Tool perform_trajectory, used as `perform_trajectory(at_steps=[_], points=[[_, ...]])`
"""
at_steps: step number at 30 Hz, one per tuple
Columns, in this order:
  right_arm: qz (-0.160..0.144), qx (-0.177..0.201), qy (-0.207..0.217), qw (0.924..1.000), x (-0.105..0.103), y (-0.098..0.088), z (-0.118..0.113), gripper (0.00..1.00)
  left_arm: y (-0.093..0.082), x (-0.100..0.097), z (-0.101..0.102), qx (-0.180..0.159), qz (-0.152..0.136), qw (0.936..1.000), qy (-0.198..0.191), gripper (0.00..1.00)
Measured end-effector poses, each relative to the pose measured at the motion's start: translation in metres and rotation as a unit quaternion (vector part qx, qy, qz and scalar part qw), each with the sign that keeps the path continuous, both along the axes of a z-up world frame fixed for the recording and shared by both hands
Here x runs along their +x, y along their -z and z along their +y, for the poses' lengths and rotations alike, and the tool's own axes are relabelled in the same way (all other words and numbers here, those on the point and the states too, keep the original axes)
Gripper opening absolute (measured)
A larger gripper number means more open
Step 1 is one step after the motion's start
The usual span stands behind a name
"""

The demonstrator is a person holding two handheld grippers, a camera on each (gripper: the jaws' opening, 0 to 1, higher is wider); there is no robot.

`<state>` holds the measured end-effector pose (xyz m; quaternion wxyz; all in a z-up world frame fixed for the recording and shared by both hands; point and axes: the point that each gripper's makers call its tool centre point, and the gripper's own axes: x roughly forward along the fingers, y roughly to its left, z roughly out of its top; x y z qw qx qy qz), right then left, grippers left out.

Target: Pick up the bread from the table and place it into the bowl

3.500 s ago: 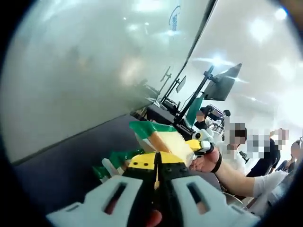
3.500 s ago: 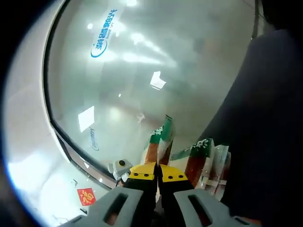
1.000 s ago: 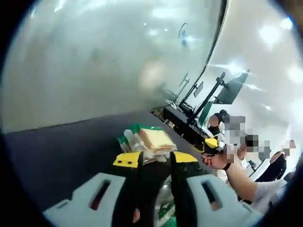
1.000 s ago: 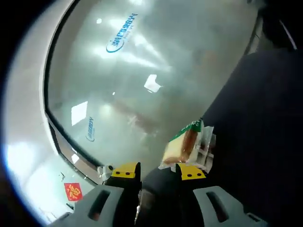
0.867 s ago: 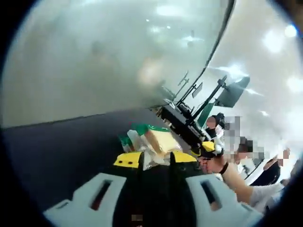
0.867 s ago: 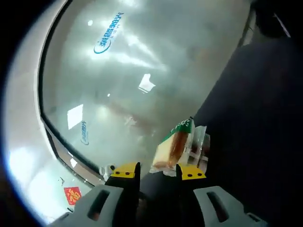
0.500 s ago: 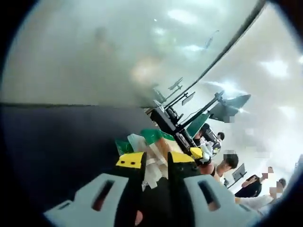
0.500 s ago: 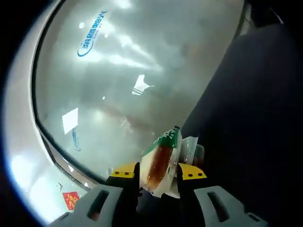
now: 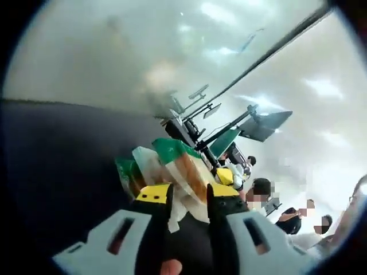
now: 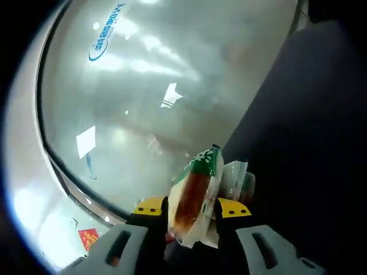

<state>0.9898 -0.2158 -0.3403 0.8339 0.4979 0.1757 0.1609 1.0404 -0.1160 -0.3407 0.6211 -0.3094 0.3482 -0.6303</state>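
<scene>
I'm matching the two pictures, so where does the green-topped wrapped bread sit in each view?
Left gripper view: wrapped bread low centre, between that view's jaws.
Right gripper view: wrapped bread low centre, between its jaws.
Same packet? Cannot tell.
Shared landmark: frosted glass wall.

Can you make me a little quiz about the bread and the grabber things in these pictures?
1. True or false: the wrapped bread sits between the right gripper's jaws.
2. The top end of its wrapper is: A red, B green, C purple.
3. Fill in: the logo on the frosted glass wall is ____ in colour.

Key: 1 true; 2 B; 3 blue.
</scene>
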Motion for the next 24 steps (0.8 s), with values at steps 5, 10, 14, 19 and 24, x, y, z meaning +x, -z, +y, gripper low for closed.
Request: perform_trajectory(at_steps=[5, 10, 14, 19, 24], points=[[0.003, 0.005, 0.016, 0.9999, 0.0, 0.003, -0.009, 0.25, 0.005, 0.01, 0.001, 0.0, 0.007, 0.9999, -0.013, 0.21], [0.003, 0.006, 0.009, 0.9999, 0.004, 0.003, -0.005, 0.18, 0.005, 0.005, 0.0, -0.004, 0.014, 0.9998, -0.014, 0.21], [0.001, 0.016, 0.009, 0.9998, 0.006, 0.0, -0.005, 0.1, -0.002, 0.006, -0.003, -0.015, 0.018, 0.9997, -0.008, 0.11], [-0.001, 0.02, 0.013, 0.9997, 0.006, 0.0, -0.005, 0.04, -0.008, 0.004, -0.006, -0.021, 0.001, 0.9998, -0.004, 0.0], [-0.017, 0.026, -0.005, 0.9995, 0.003, -0.003, 0.001, 0.01, -0.008, 0.006, -0.003, -0.025, -0.008, 0.9995, -0.015, 0.0]])
